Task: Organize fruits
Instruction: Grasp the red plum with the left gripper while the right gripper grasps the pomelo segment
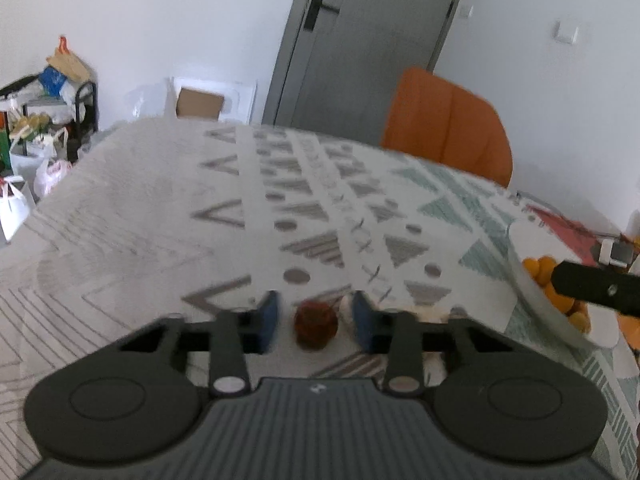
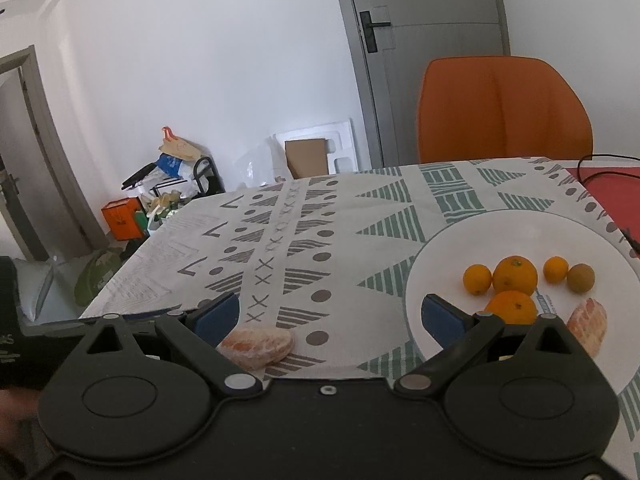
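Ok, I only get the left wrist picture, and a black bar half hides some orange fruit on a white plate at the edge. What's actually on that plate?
Observer: The right wrist view shows the white plate whole. It holds four orange fruits, the biggest orange in the middle, one dull brownish fruit and a peeled segment.
Operator: Is any fruit off the plate besides the dark red fruit I see?
Observer: Yes. Another peeled piece lies on the tablecloth, beside the left finger of the open right gripper.
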`<action>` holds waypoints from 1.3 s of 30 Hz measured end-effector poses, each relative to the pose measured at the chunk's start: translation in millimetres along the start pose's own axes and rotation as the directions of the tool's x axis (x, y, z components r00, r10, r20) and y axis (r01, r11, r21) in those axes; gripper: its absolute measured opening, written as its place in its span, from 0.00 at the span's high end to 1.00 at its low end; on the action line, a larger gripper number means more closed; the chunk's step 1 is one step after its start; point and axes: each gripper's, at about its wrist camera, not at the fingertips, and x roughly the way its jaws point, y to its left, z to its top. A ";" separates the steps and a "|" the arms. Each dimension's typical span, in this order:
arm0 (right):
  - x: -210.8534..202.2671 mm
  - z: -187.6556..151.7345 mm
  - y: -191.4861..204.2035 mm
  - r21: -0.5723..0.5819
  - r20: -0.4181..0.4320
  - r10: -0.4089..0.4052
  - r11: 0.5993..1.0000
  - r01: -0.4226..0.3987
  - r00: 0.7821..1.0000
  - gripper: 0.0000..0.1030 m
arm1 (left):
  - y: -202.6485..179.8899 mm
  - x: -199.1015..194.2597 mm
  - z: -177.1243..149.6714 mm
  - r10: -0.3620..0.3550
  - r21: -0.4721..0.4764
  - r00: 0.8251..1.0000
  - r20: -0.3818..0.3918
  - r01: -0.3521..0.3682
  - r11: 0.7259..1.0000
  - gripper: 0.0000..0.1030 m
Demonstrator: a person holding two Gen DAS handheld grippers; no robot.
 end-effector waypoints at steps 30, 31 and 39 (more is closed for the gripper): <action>68.4 -22.2 62.0 -0.062 -0.216 0.103 0.991 -0.119 0.971 0.09 | 57.4 -48.4 0.4 0.056 -0.069 0.996 0.073 -0.051 0.996 0.78; 71.0 -21.8 65.0 -0.066 -0.210 0.098 0.991 -0.114 0.973 0.06 | 60.6 -49.8 0.0 0.059 -0.076 0.996 0.074 -0.053 0.996 0.78; 85.9 -22.8 89.2 -0.148 -0.198 0.026 0.987 -0.056 0.980 0.00 | 81.6 -56.5 0.7 0.079 -0.115 0.993 0.082 -0.070 0.991 0.78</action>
